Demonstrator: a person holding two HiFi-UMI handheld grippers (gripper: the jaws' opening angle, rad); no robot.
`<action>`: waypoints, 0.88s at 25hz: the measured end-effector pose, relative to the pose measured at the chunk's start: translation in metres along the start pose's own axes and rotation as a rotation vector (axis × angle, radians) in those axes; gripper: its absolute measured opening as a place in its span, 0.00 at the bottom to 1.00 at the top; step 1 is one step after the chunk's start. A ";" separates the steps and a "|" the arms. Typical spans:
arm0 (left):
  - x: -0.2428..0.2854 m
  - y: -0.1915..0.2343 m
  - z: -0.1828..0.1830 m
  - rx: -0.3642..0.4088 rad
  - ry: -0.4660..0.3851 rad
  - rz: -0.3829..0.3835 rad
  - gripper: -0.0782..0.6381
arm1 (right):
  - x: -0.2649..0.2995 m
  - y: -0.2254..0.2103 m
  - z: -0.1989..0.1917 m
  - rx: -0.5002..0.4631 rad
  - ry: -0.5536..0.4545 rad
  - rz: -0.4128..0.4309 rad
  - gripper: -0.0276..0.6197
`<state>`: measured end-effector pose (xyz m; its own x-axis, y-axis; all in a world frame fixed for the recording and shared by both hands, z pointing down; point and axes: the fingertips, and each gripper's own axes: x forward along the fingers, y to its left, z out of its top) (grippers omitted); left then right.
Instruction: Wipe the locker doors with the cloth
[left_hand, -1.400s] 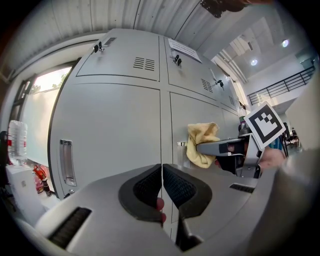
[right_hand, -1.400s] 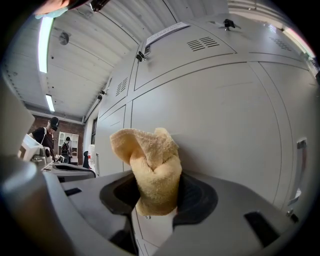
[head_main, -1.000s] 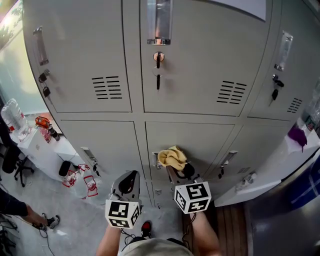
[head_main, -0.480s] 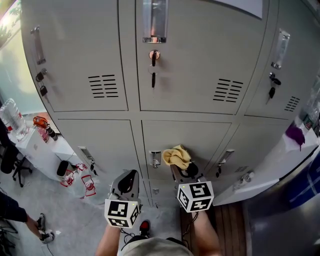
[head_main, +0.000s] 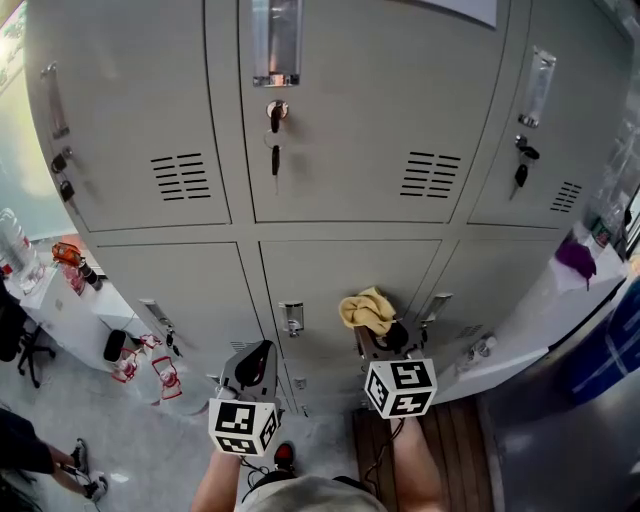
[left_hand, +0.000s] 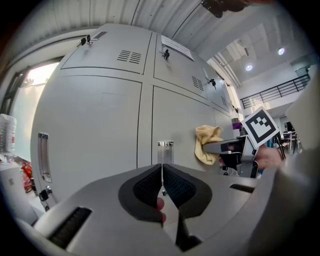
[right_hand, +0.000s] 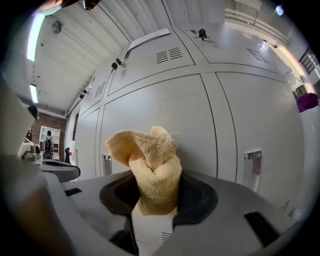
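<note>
while right tongs (right_hand: 156, 192) pinch the yellow cloth (right_hand: 148, 160) by a locker door (head_main: 330, 275), left tongs (left_hand: 162, 181) pressed together

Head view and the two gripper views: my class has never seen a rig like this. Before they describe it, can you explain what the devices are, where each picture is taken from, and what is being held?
There is no robot here. A person holds a two-jaw gripper in each hand. The head view comes from a camera on the person's head, looking down at grey locker doors and both grippers. The cubes with square markers are part of the grippers. Each gripper view comes from a camera riding on that gripper, looking along its jaws. The right gripper is clamped on a yellow cloth, in front of the lower middle door. The left gripper has its jaws together with nothing between them.
</note>
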<state>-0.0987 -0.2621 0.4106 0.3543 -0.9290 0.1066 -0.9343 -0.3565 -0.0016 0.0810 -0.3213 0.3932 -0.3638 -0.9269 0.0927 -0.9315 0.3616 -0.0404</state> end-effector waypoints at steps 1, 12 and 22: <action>0.001 -0.002 -0.001 0.000 0.001 -0.005 0.15 | -0.001 -0.004 0.000 -0.001 0.000 -0.011 0.32; 0.012 -0.016 -0.002 -0.001 0.002 -0.042 0.15 | -0.014 -0.043 -0.001 0.000 0.002 -0.090 0.32; 0.018 -0.023 -0.001 0.002 0.003 -0.055 0.15 | -0.025 -0.075 -0.004 0.013 0.007 -0.146 0.33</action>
<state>-0.0705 -0.2702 0.4133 0.4054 -0.9076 0.1091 -0.9131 -0.4077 0.0019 0.1597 -0.3249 0.3974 -0.2246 -0.9687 0.1054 -0.9744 0.2216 -0.0388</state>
